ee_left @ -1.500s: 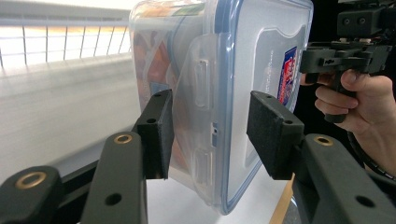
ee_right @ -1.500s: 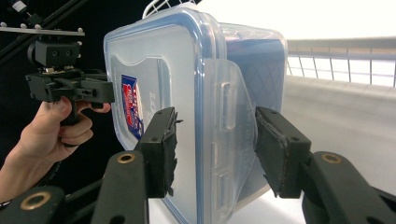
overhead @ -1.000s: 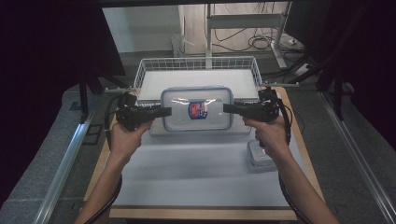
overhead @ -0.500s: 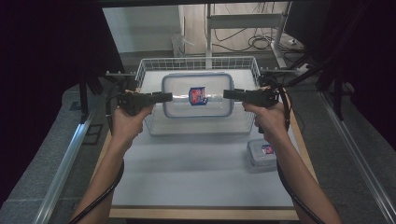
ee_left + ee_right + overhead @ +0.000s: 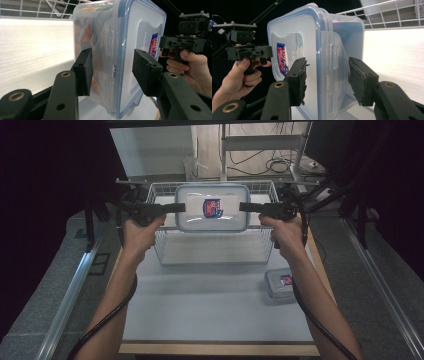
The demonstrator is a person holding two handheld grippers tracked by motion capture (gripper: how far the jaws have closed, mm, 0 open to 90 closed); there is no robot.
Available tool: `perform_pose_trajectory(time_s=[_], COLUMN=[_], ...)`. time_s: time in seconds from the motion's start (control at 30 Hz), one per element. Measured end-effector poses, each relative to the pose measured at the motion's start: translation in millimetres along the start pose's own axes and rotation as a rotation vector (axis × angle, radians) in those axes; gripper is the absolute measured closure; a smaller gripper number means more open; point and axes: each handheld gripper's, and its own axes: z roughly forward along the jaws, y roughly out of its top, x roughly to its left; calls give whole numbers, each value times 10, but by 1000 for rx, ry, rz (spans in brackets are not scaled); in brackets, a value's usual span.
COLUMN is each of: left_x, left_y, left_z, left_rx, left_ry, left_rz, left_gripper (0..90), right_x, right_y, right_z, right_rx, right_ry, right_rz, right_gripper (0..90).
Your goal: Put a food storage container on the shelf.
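The big clear box (image 5: 212, 208) with a blue rim and a snap-on lid is up in the air, right over the wire basket (image 5: 165, 251) at the far end of the white table (image 5: 200, 315). It has a red and blue sticker on its lid. The left gripper (image 5: 176, 208) holds one short end and the right gripper (image 5: 246, 207) holds the other, so both are squeezed onto the box. In the left gripper view, its black pads (image 5: 83, 71) sit on either side of the edge by the side clip, and the right gripper view shows the same. The box looks hard and smooth, so it may slip, and it is probably light. The rim by the clips seems the best place to hold. A small box (image 5: 282, 285) like it rests on the table near the person's right arm.
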Motion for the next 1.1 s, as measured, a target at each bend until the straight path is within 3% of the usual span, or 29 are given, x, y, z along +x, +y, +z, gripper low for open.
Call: perform_pose_trajectory(time_s=[0.23, 0.67, 1.0, 1.1], left_x=[113, 192, 267, 268], left_y=[51, 77, 81, 81], left_z=[38, 83, 143, 153], left_rx=[-19, -41, -70, -74], left_ry=[-9, -3, -14, -1], left_rz=[-38, -52, -97, -93], left_gripper=[518, 503, 491, 482], right_x=[-48, -151, -232, -238], right_y=[101, 157, 178, 187], right_z=[95, 186, 256, 266], right_rx=[-4, -24, -59, -63], right_ry=[-10, -3, -8, -21], right_rz=[19, 35, 85, 72], right_gripper=[497, 484, 472, 466])
